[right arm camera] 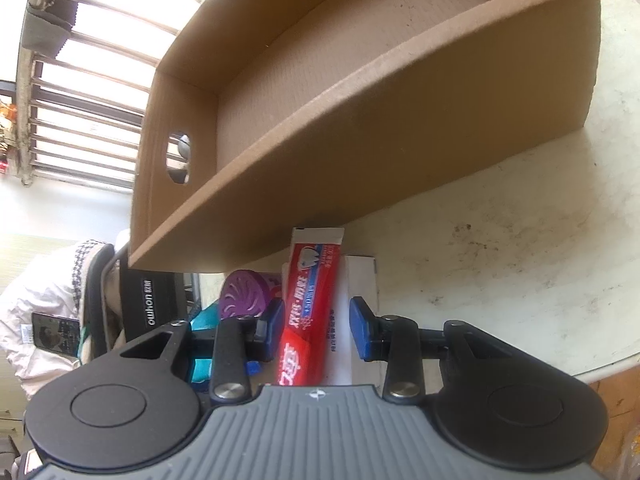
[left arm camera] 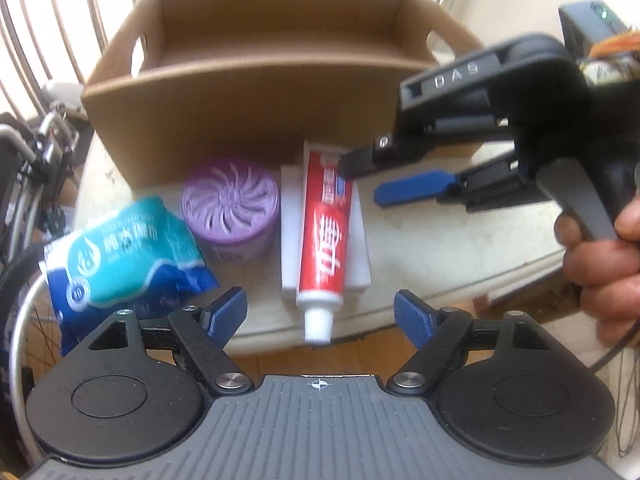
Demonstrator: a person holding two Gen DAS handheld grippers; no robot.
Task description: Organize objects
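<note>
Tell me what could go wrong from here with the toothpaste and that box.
The toothpaste tube lies loose on a white box, its cap past the table edge; a nudge might tip it off. Both hand-held grippers, left and right, converge on it and could collide.

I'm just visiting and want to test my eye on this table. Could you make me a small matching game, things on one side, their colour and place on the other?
Things:
1. toothpaste tube
2. air freshener
3. tissue pack
4. cardboard box

Descriptions:
A. brown, open-topped, at the back of the table
B. teal and blue, near the table's left edge in the left wrist view
C. red and white, lying on a white box
D. purple and round, between the tissue pack and the white box

Pairs: 1-C, 2-D, 3-B, 4-A
</note>
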